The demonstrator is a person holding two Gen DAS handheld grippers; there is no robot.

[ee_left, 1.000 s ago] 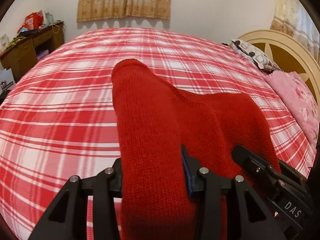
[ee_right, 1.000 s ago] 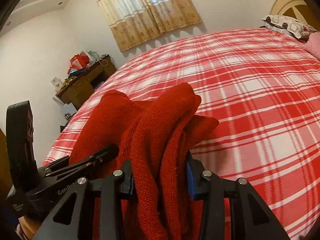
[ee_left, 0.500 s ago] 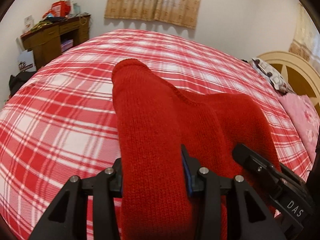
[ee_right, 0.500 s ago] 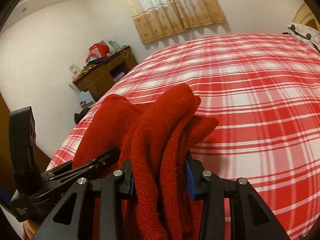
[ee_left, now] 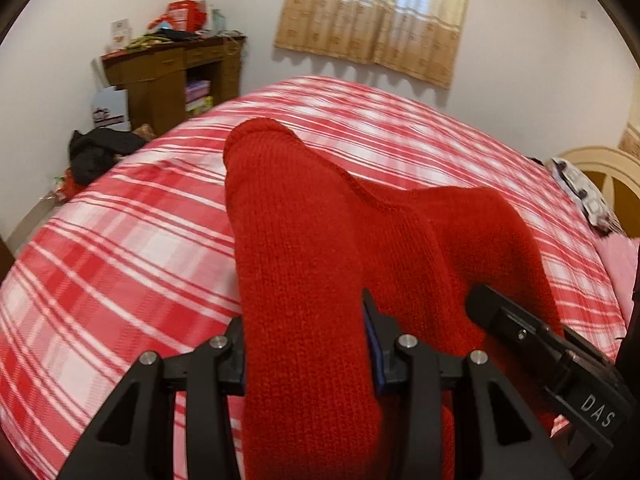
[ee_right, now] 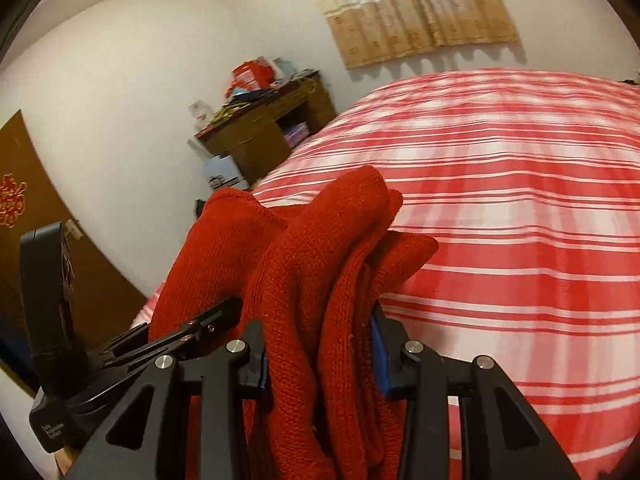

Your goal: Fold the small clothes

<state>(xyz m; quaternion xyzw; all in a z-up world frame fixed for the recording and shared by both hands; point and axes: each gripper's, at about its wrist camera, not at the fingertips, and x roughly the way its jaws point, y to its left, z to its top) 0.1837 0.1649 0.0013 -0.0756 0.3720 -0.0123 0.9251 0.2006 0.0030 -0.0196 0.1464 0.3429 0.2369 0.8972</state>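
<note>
A red knitted garment (ee_left: 304, 264) is held up above the red and white plaid bed (ee_left: 120, 248). My left gripper (ee_left: 306, 344) is shut on one thick fold of it, which stands up between the fingers. My right gripper (ee_right: 320, 352) is shut on a bunched part of the same garment (ee_right: 316, 264). The two grippers are close side by side: the right one (ee_left: 560, 364) shows in the left wrist view, and the left one (ee_right: 120, 356) shows in the right wrist view. The garment's lower part is hidden below the fingers.
A wooden desk (ee_left: 168, 80) with clutter on top stands against the far wall left of the bed. Dark clothes (ee_left: 100, 152) lie on the floor by it. A cream headboard (ee_left: 600, 168), a patterned pillow (ee_left: 584, 196) and pink bedding (ee_left: 620, 256) are at the right. A curtained window (ee_left: 376, 12) is behind.
Both grippers have swung to the left with the garment held between them, so the desk has come further into view. The grips on the garment are unchanged.
</note>
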